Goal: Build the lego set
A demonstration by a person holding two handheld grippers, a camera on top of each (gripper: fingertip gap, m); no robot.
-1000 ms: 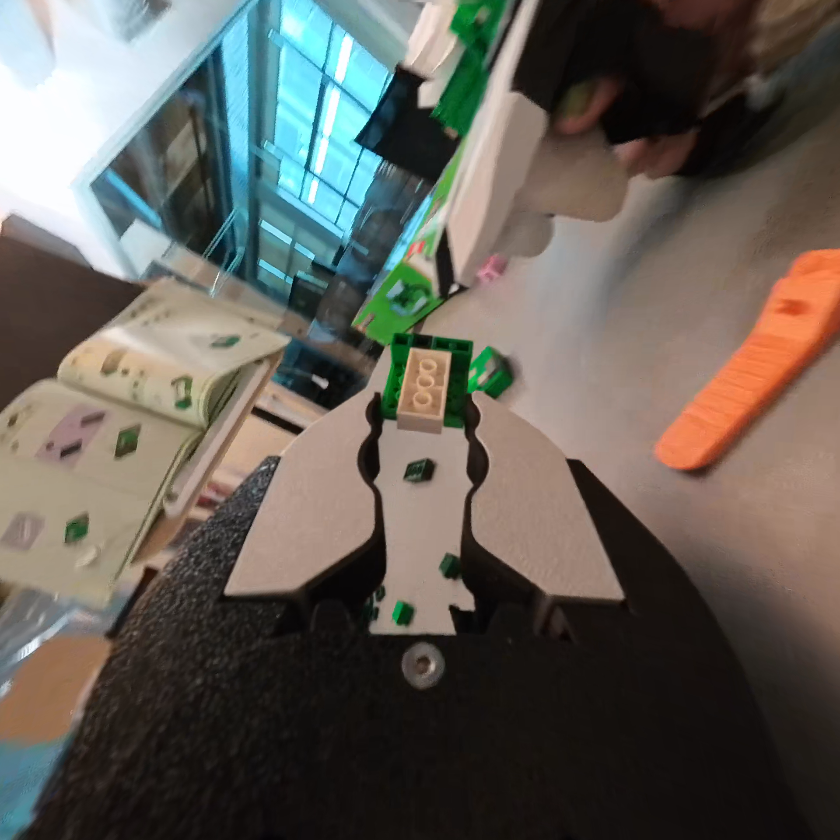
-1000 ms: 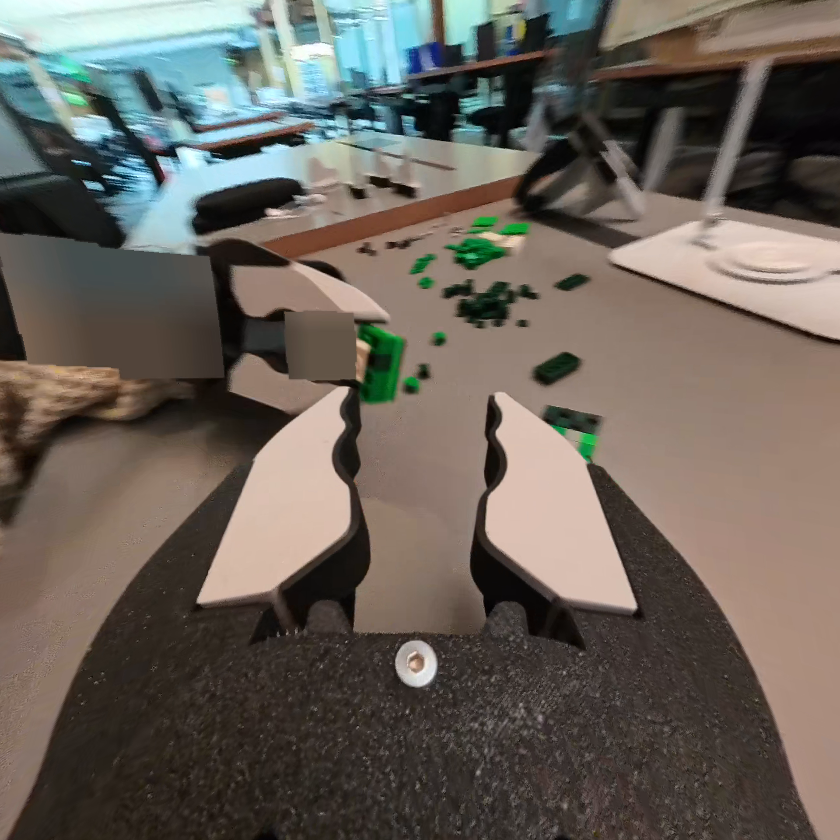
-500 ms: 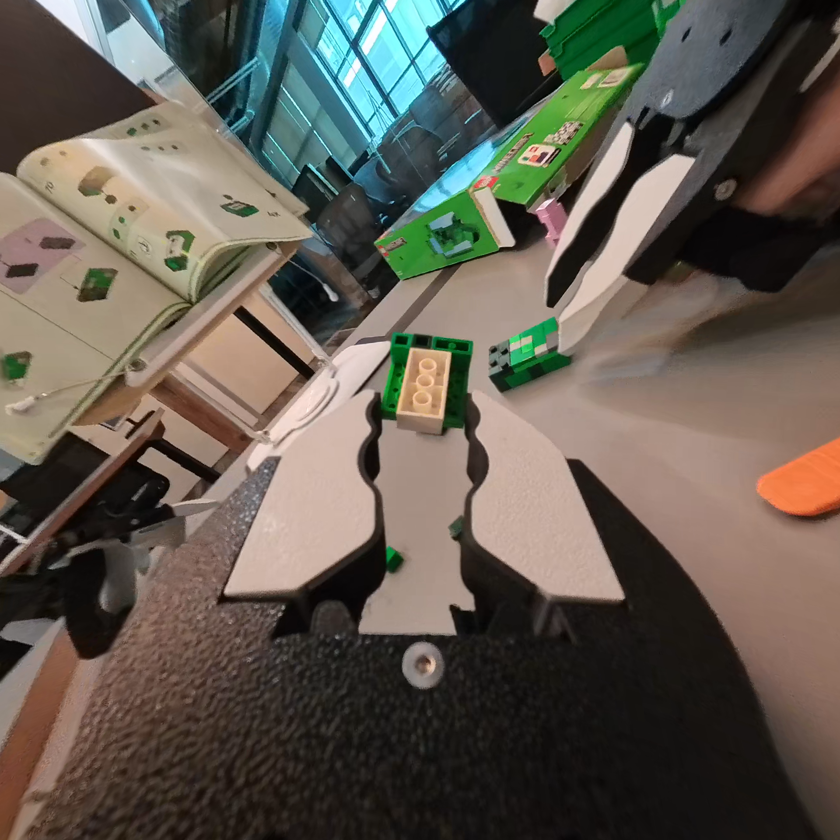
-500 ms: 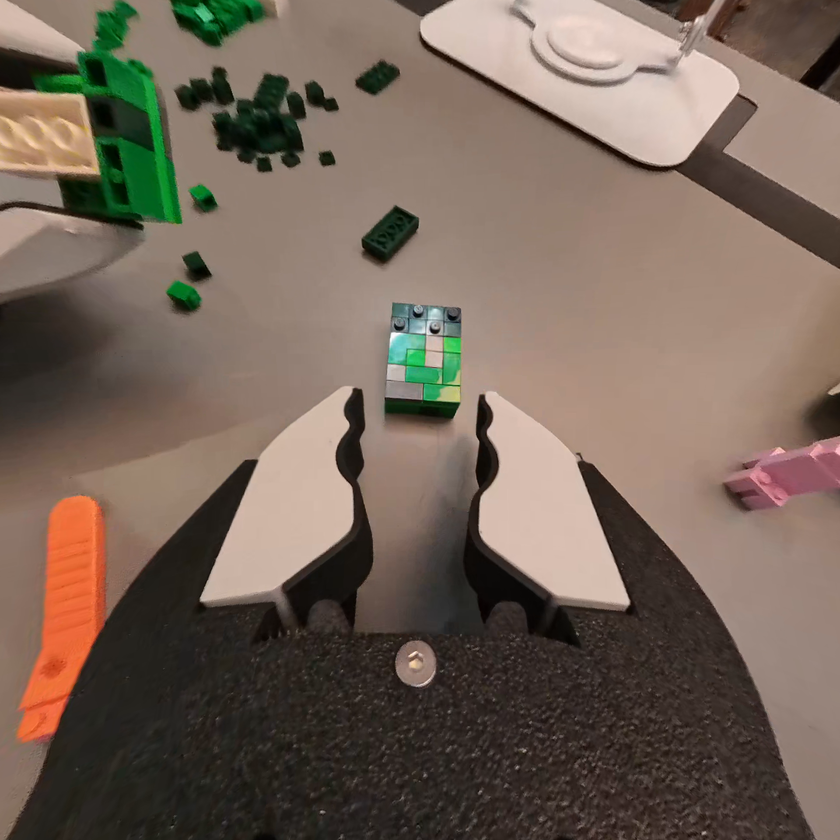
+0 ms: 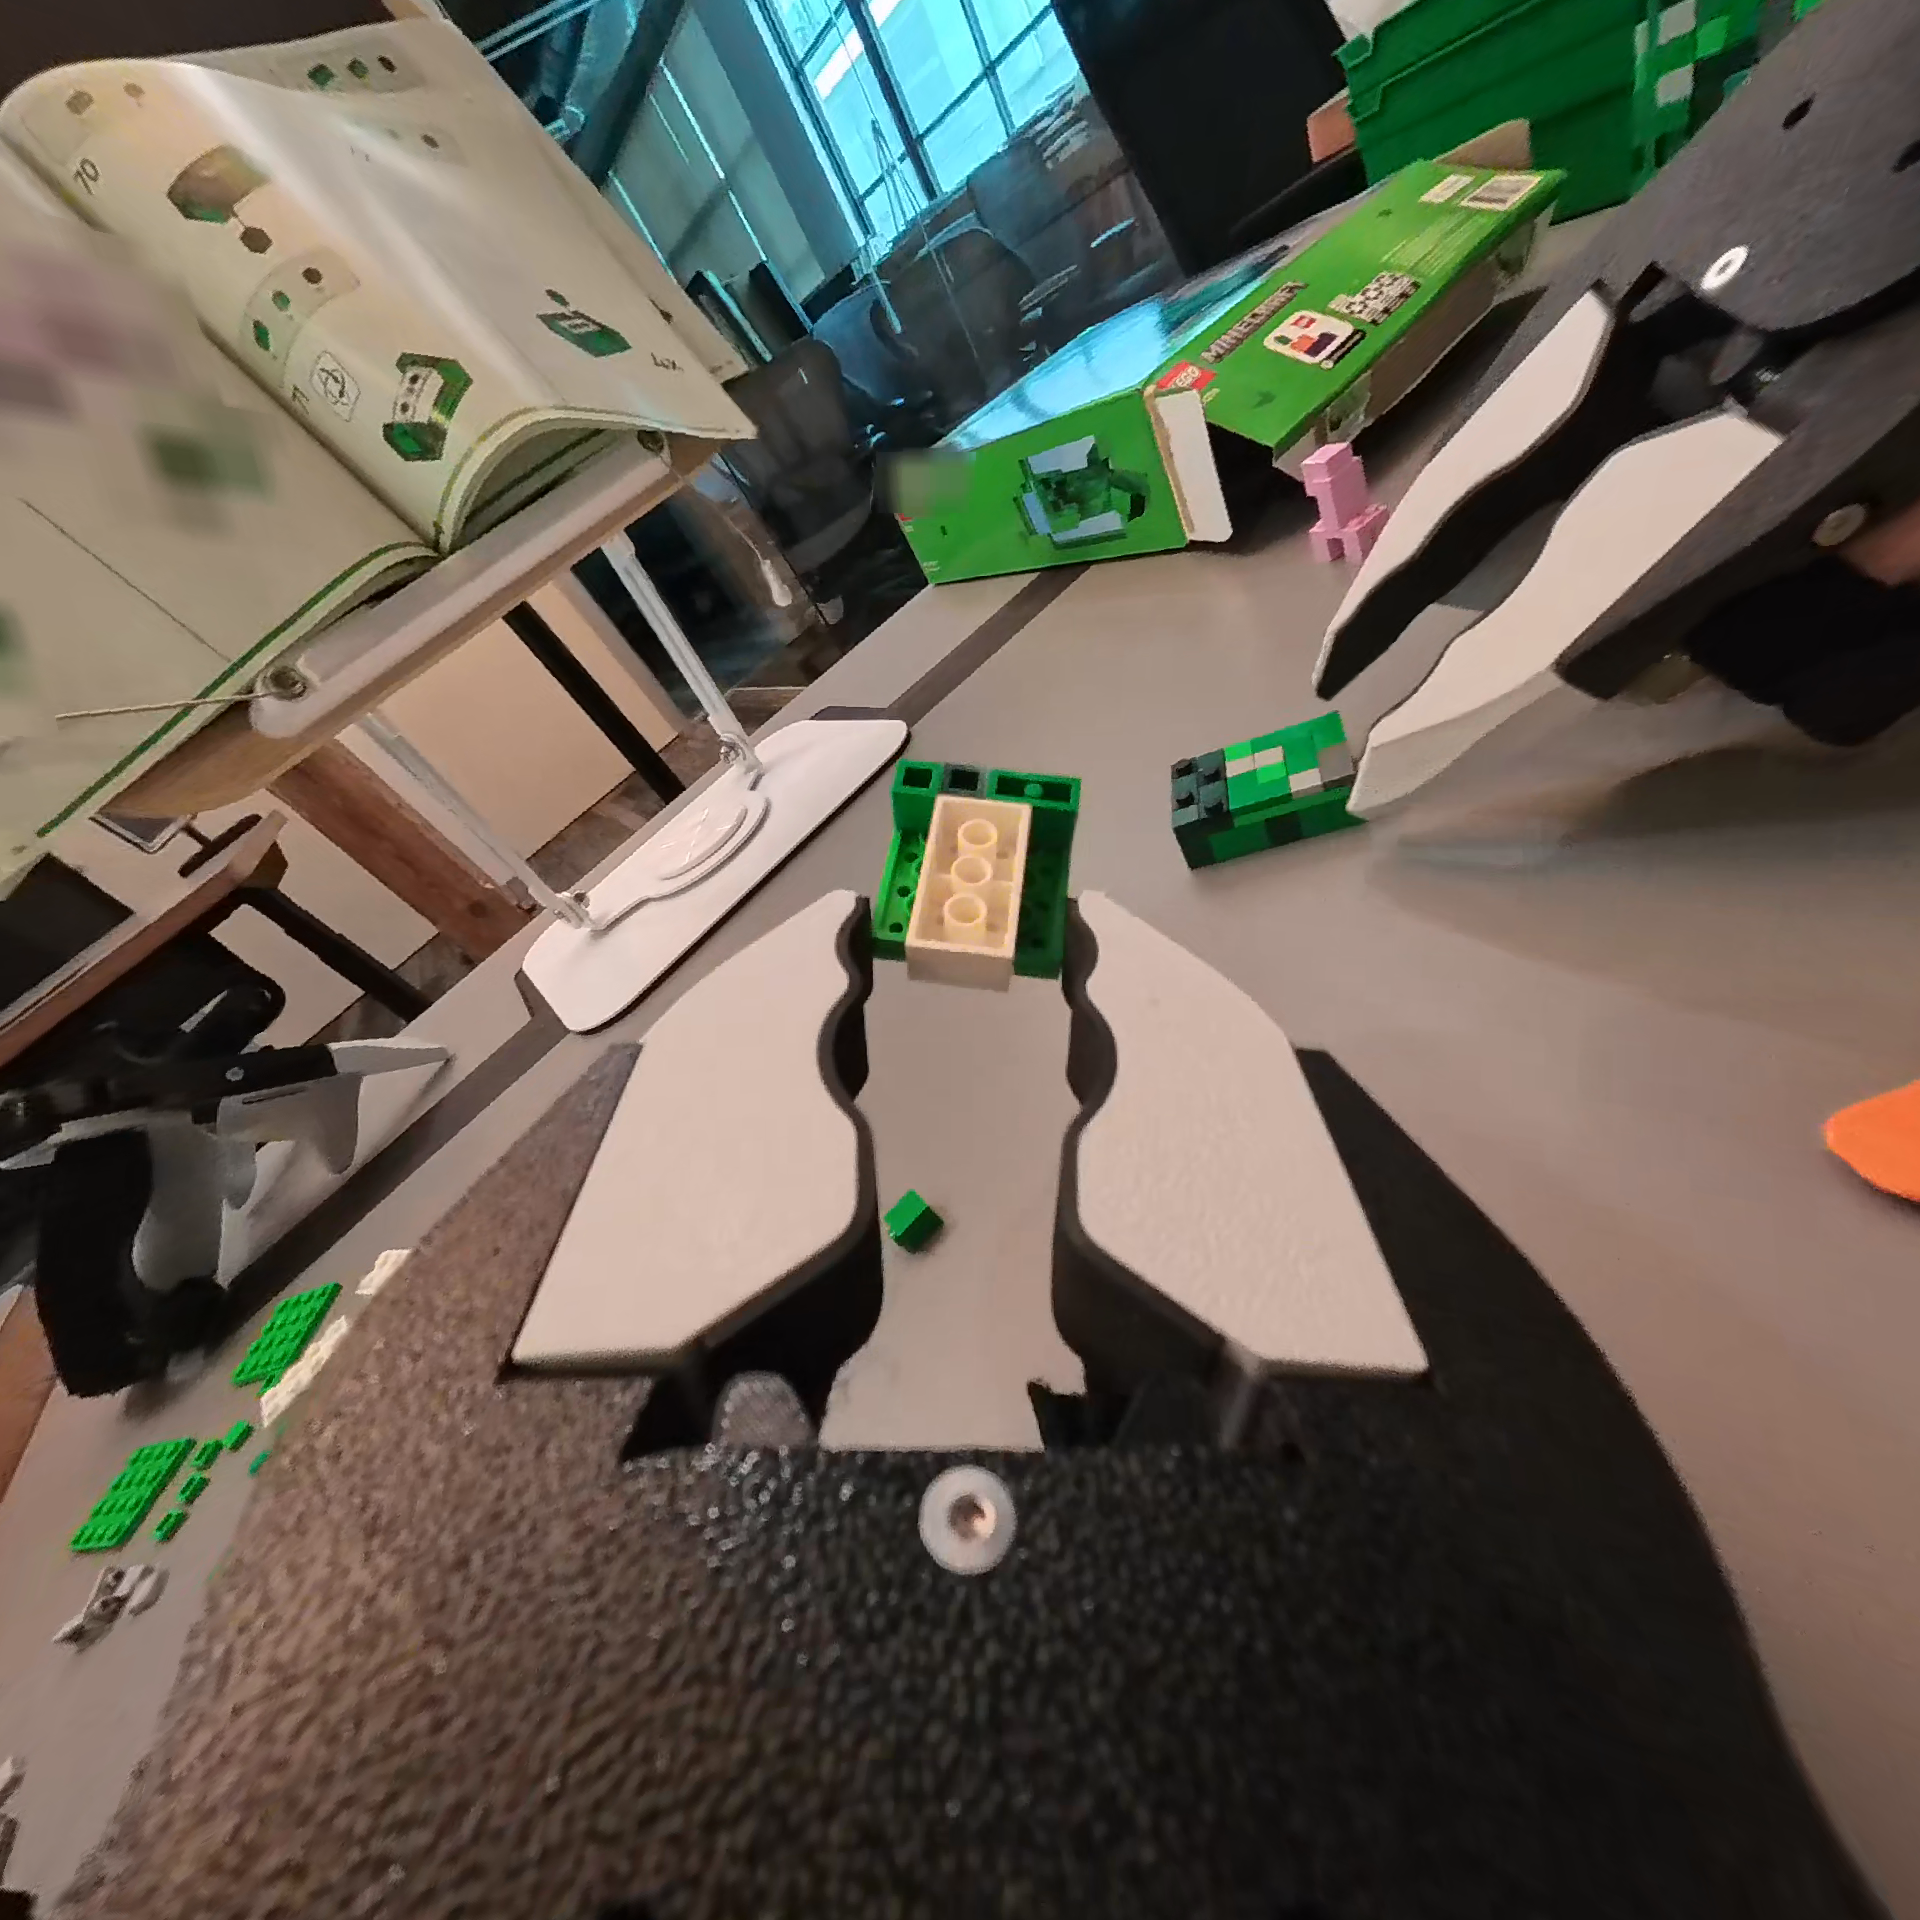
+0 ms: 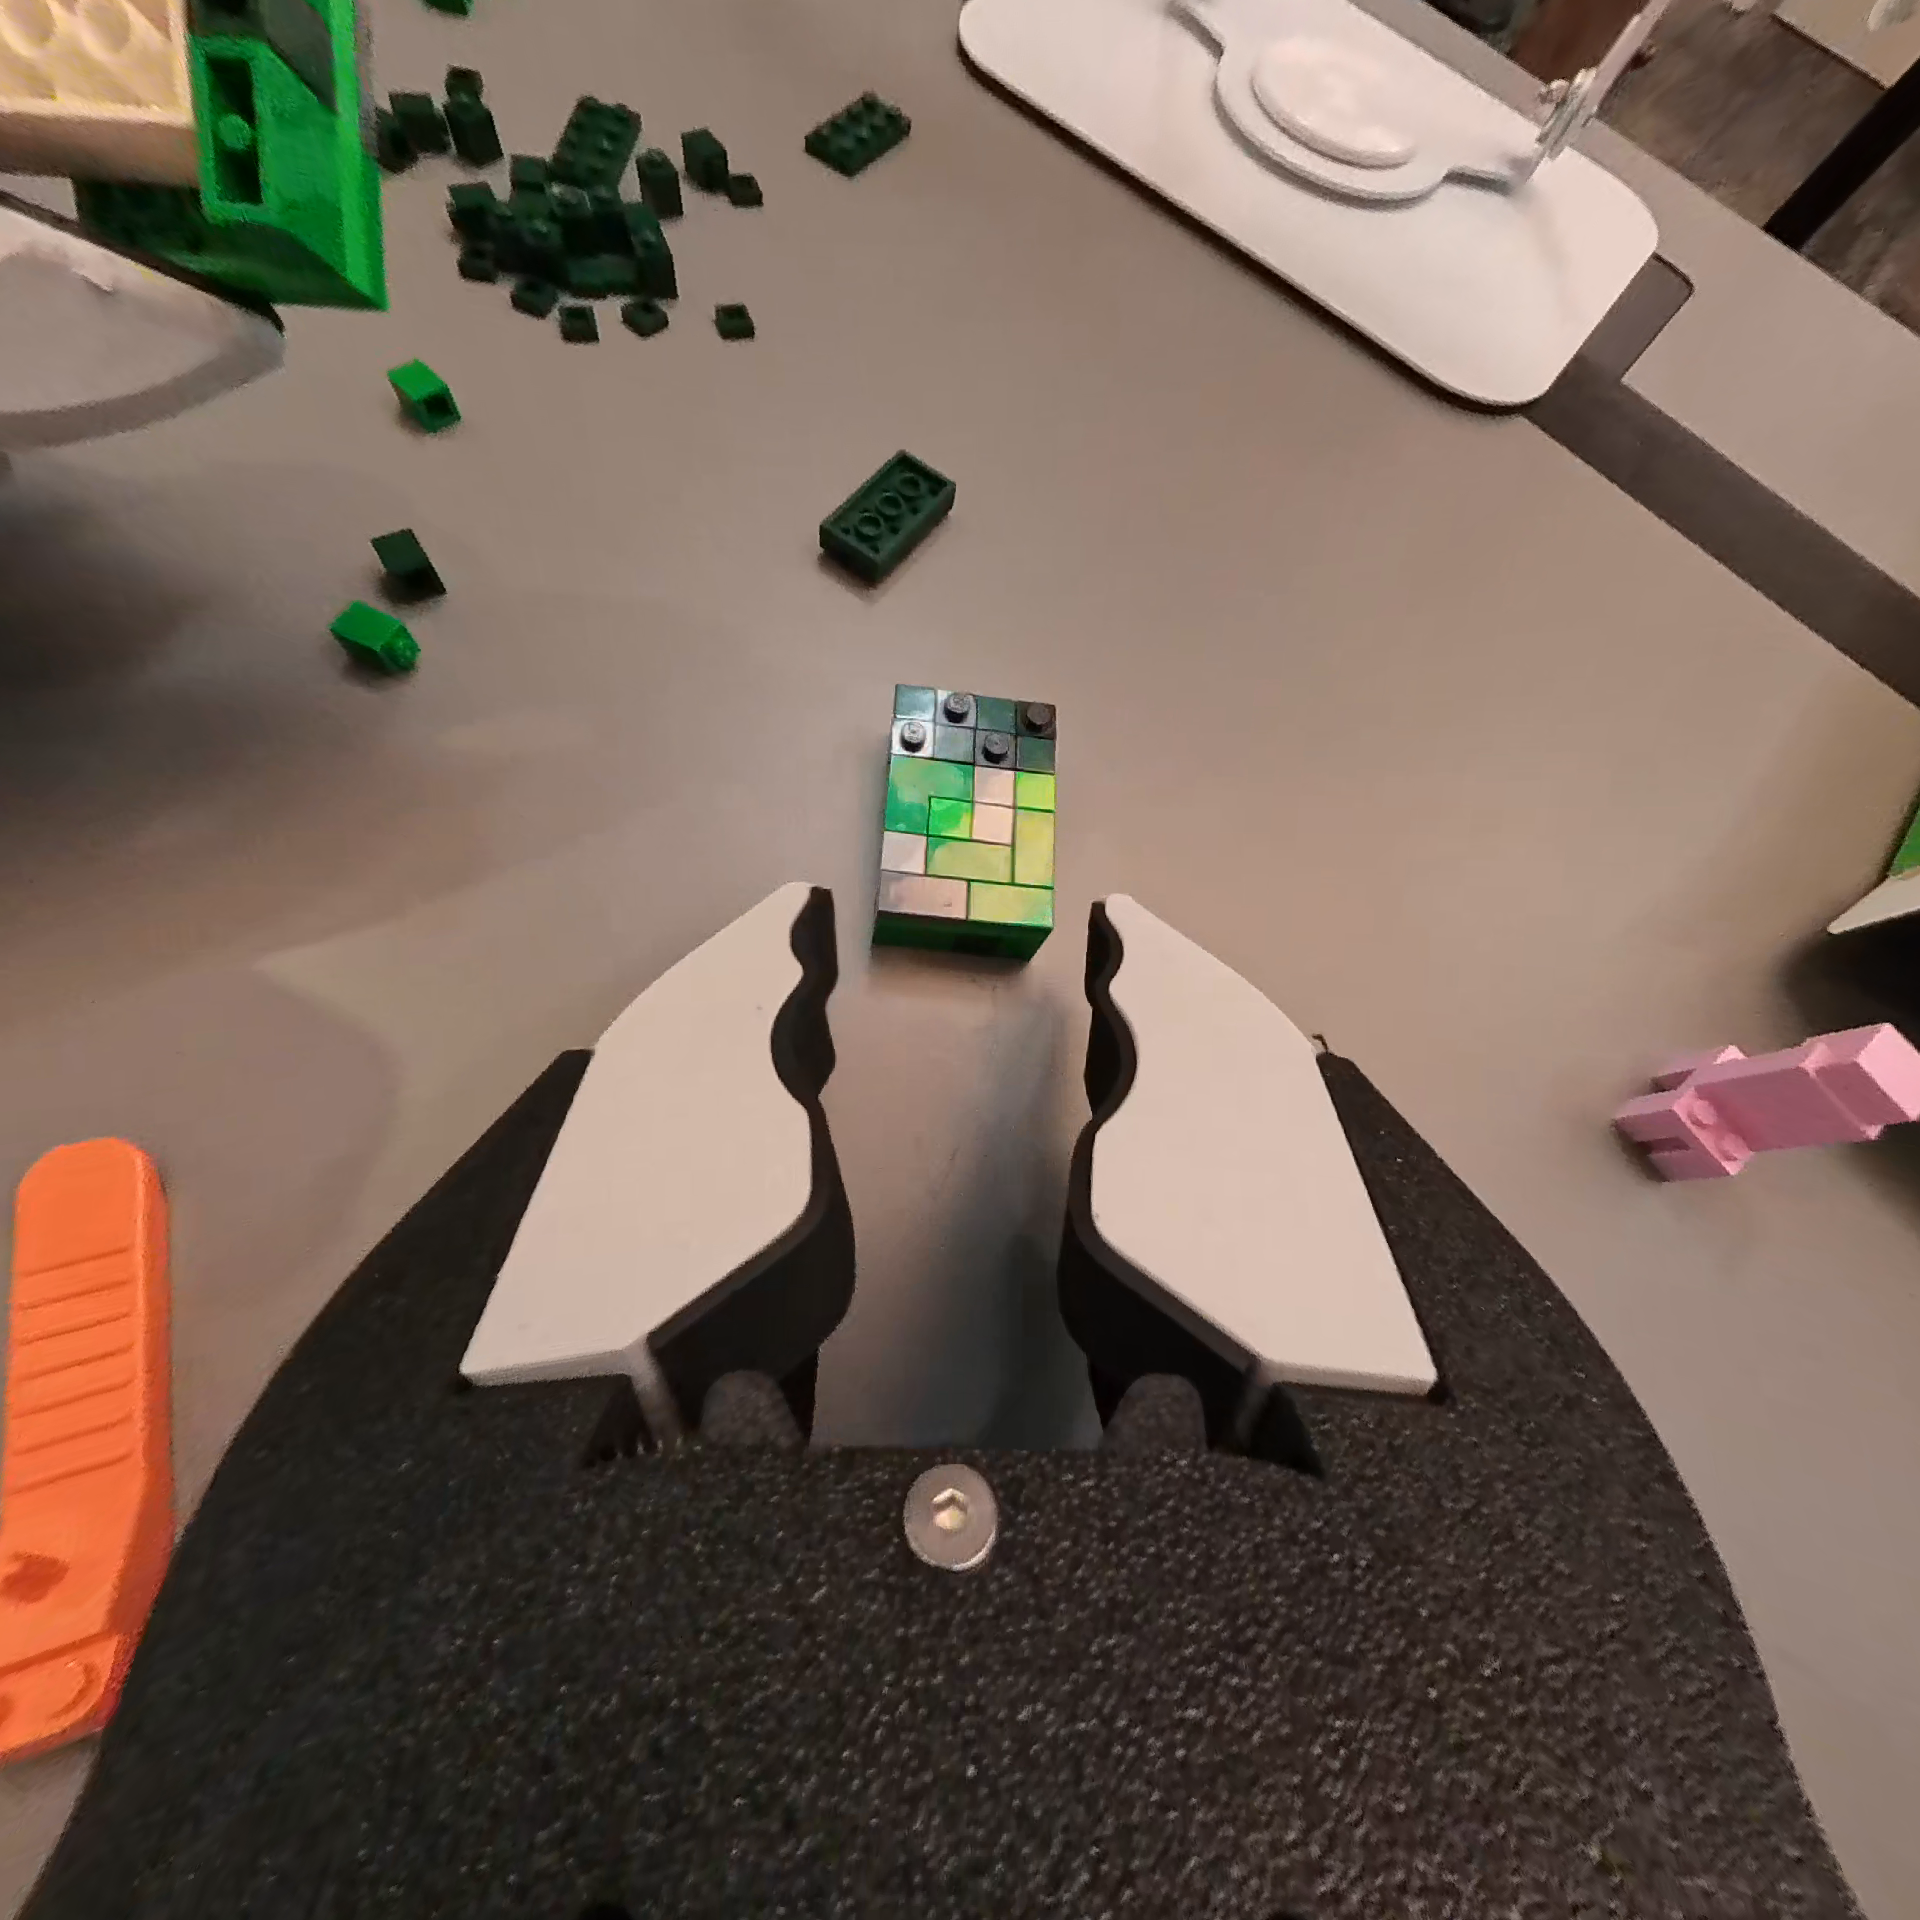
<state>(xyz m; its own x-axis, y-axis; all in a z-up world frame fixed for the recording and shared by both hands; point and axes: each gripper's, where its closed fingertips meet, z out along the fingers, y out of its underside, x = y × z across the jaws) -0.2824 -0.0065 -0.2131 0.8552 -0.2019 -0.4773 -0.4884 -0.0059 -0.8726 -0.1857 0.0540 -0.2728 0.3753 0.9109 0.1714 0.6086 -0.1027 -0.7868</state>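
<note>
Lego block (image 6: 968,823), green patchwork, flat on the grey table (image 6: 1299,644) just ahead of the spread right gripper (image 6: 958,935). Left gripper (image 5: 968,940) pinching a green-and-cream piece (image 5: 971,871). Open booklet (image 5: 312,312) and green box (image 5: 1195,416) only in left view; dark brick pile (image 6: 571,229) only in right.

The left wrist view looks low and tilted across the table (image 5: 1558,1039) toward windows, the right wrist view steeply down from close above, and both share the patterned green block (image 5: 1262,795) (image 6: 968,821)
</note>
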